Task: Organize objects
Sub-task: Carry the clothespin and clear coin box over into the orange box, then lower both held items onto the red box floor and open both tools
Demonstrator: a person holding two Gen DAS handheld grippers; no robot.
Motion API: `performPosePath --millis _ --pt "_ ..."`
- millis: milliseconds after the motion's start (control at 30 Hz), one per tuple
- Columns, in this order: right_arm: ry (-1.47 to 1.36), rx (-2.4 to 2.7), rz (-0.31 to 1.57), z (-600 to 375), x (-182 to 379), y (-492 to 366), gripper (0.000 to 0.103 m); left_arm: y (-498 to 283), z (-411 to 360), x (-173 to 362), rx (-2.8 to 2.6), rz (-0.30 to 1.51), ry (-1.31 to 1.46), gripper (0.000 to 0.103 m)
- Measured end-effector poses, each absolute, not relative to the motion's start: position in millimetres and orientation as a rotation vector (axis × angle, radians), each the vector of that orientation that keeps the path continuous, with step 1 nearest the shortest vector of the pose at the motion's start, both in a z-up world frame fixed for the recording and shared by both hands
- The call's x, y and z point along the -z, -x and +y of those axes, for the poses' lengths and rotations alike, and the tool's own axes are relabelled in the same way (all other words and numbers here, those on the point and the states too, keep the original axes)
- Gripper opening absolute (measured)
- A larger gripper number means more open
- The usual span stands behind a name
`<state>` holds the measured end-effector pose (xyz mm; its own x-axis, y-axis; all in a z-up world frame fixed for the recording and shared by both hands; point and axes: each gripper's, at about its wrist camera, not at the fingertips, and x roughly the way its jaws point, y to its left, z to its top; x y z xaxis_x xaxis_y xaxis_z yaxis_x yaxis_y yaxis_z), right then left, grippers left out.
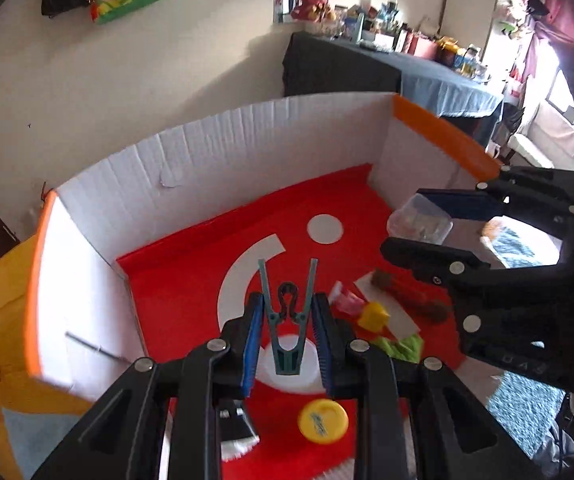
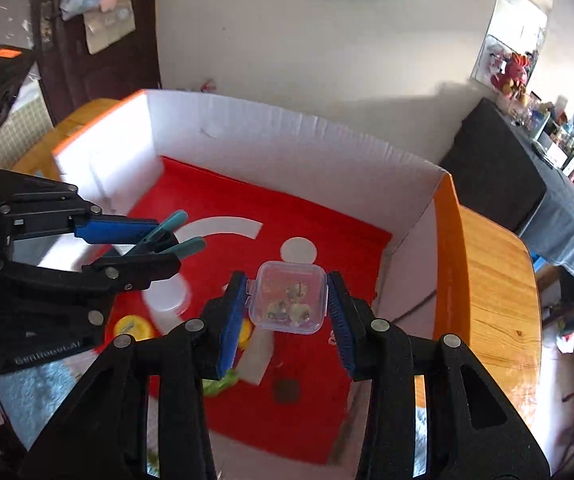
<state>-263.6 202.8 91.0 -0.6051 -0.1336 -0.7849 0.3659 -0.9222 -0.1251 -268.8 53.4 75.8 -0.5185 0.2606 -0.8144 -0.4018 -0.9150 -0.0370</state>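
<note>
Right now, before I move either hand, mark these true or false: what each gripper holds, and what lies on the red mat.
1. The left gripper is shut on a teal plastic clothes peg. True.
2. The right gripper holds a yellow round lid. False: it grips a small clear plastic box with thumbtacks inside; the yellow round lid lies on the red mat.
3. Both grippers hang over the white-walled cardboard tray. True.
4. The clear box is open. False: its lid looks closed.
5. The red mat is bare. False: the yellow lid, a yellow block and a green scrap lie on it.
</note>
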Motion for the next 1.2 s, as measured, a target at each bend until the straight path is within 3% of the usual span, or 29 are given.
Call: performPosePath --millis 1200 --pt "-1.656 2.447 0.303 211 -46 338 0.039 292 45 -33 -2.434 0.216 1.443 0.026"
